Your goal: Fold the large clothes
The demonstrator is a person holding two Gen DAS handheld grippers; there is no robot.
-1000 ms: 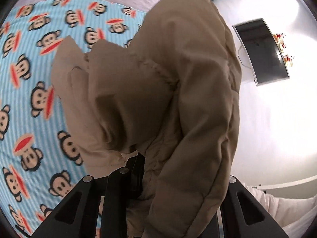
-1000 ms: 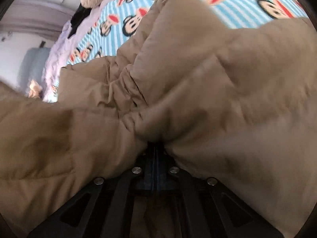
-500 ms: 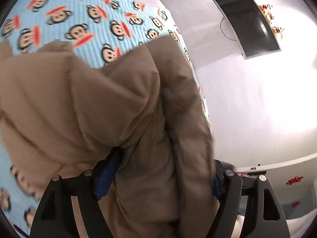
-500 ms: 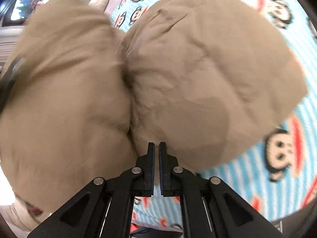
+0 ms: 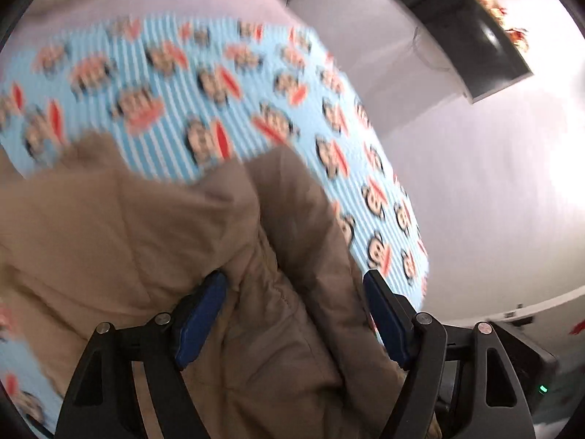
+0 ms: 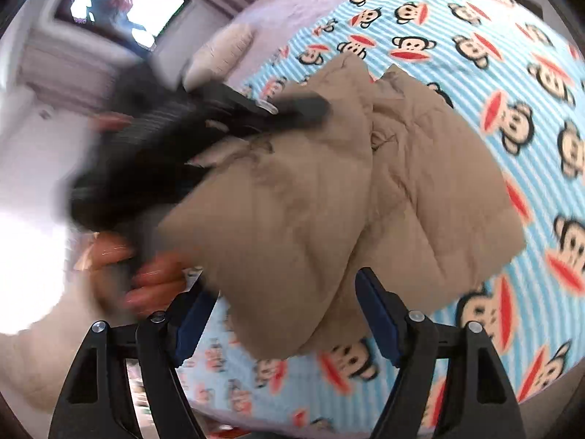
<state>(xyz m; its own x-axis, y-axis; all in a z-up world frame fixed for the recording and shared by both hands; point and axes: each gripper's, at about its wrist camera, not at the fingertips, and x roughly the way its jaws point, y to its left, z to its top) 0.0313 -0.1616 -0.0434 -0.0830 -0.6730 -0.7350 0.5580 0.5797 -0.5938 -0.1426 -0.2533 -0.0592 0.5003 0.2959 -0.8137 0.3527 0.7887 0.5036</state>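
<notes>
— Both tongs have let go, as I read it. One second back each was clamped on the jacket [image 6: 365, 190]; now my left tongs [image 5: 292, 314] stand wide with padding loose between the blue pads, no squeeze showing.

— And the right?

— My right tongs [image 6: 285, 311] are opening this instant; the jacket's near corner sits just in front, untouched by either pad. I've pulled that hand up and away.

— Where's the jacket?

— Lying in a bundle on the monkey-print blanket [image 6: 512, 73] on the bed. In the right view my left hand [image 6: 146, 267] and its tool reach over the far edge.

— Meaning?

— That fold looks laid down. Next, I'd guess, a fresh grip to tidy or fold again.
</notes>
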